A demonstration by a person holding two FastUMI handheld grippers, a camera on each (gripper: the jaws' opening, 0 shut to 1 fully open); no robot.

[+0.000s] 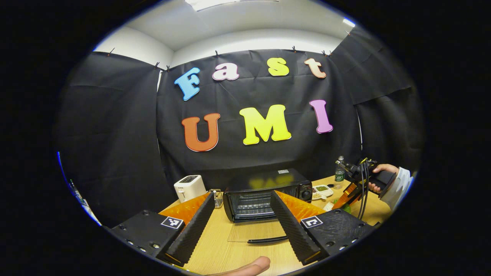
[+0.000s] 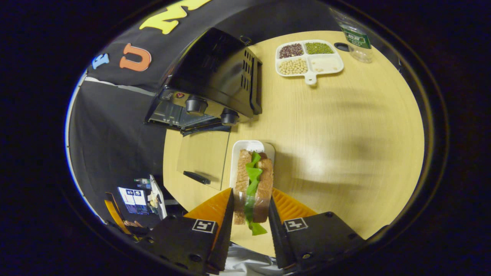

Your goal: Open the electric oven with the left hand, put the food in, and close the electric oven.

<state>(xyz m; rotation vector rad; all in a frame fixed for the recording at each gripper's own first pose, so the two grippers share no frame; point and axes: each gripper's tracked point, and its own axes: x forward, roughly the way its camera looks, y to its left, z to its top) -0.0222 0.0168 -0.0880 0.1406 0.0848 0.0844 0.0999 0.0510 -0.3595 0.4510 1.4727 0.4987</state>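
The black electric oven (image 1: 264,191) stands at the table's back with its glass door (image 1: 255,232) folded down flat, handle toward me, and its wire rack showing. My left gripper (image 1: 243,230) hovers open in front of that door, nothing between its fingers. In the right gripper view the oven (image 2: 215,73) sits upper left with the door (image 2: 203,157) lying open. My right gripper (image 2: 251,214) is shut on a brown-bread sandwich (image 2: 253,180) with green lettuce, over a white plate (image 2: 249,146). The right gripper (image 1: 353,184), held by a hand in a white sleeve, appears right of the oven.
A white toaster (image 1: 189,187) stands left of the oven. A white divided tray of beans (image 2: 308,57) and a clear bottle (image 2: 355,36) sit at the table's far side. A thumb (image 1: 249,266) pokes in at the near edge. Bare wooden tabletop (image 2: 345,134) spreads right of the plate.
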